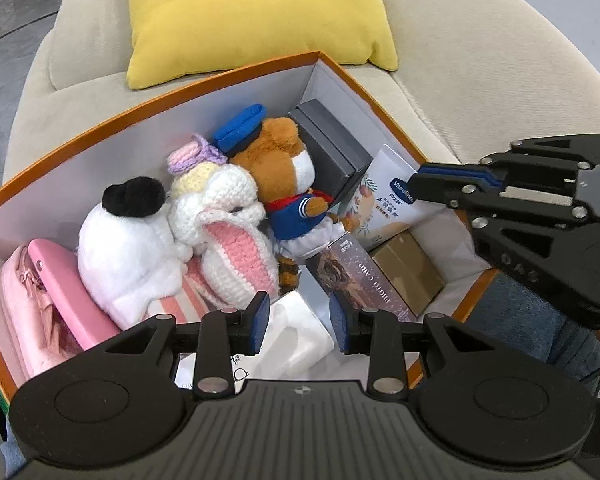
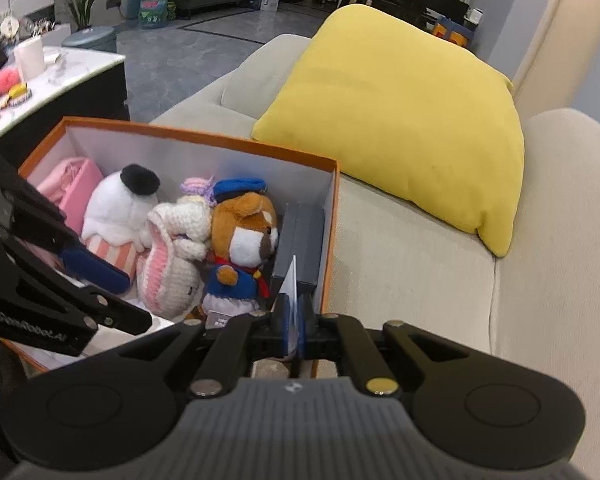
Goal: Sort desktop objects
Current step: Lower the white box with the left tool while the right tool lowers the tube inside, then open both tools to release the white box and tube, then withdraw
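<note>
Orange cardboard box with white inner walls sits on the beige sofa, just in front of a yellow cushion, and I see it packed nearly full. From my left wrist camera, its left end holds a pale pink pouch and a pink case; next comes a white plush with a black cap, a crocheted white-and-pink rabbit, and a brown bear plush in a blue sailor suit and hat. Behind the bear a dark grey box leans against the far wall. At the right end lies a white tube printed "Vaseline" in a blue patch, with smaller characters I cannot read, beside a plain brown carton and a dark card box lettered "PHOTO CARD". A white moulded piece lies near the front wall. My left gripper hangs over that piece with its jaws apart and nothing between the pads. My right gripper is closed on the thin flat end of the white tube, which stands up edge-on between its blue pads in the right wrist view, over the box's right end. On the side of the left gripper seen there I read "GenRobot.AI".
</note>
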### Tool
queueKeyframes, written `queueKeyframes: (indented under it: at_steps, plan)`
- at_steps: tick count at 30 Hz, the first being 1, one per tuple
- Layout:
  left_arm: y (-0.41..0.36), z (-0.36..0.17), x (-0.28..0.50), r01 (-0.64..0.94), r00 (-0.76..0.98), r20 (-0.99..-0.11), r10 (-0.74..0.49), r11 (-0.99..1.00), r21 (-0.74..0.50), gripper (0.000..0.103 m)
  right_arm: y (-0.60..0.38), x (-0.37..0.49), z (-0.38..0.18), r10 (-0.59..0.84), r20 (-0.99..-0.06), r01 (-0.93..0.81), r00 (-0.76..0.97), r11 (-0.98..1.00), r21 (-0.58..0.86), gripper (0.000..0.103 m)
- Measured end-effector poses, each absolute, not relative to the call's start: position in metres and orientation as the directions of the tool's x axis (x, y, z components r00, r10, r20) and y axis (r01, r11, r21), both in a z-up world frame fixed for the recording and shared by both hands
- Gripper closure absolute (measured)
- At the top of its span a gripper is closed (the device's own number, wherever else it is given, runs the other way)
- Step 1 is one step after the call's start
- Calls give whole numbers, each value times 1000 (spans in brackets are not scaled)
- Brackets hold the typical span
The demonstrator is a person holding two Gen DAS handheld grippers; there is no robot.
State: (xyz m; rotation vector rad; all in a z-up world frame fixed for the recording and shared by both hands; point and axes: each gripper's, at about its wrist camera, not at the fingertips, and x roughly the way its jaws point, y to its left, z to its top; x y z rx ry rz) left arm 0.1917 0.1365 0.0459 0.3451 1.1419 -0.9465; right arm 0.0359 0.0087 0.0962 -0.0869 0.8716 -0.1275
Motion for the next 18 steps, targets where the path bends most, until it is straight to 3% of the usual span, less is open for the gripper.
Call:
queueKeyframes:
  at_steps: [4,6,8,13,14,17,18]
  plan:
    - [138,48,189,774,117,-887,-447,601,-201,65,4,32,107,-85,-755,81,651,996,-42,95]
    - [141,53,186,764,145,-885,-443,618,-184,65,3,30,114,-50,-754,80,655,997,4,83]
    - [146,61,184,748,180,-877,-446,640,-172,65,4,26,122,-24,-742,79,670,996,39,61]
    - [165,85,173,686,323,-837,-443,719,-115,65,10,17,137,10,-693,82,721,992,99,41]
    - [170,89,171,665,357,-827,-434,740,-101,63,11,16,138,13,-683,84,730,991,109,36]
    - [181,98,160,600,460,-797,-391,798,-46,44,14,11,139,28,-667,86,745,987,137,31]
    - [184,100,155,577,494,-786,-373,816,-24,43,16,11,138,34,-668,86,743,985,146,30]
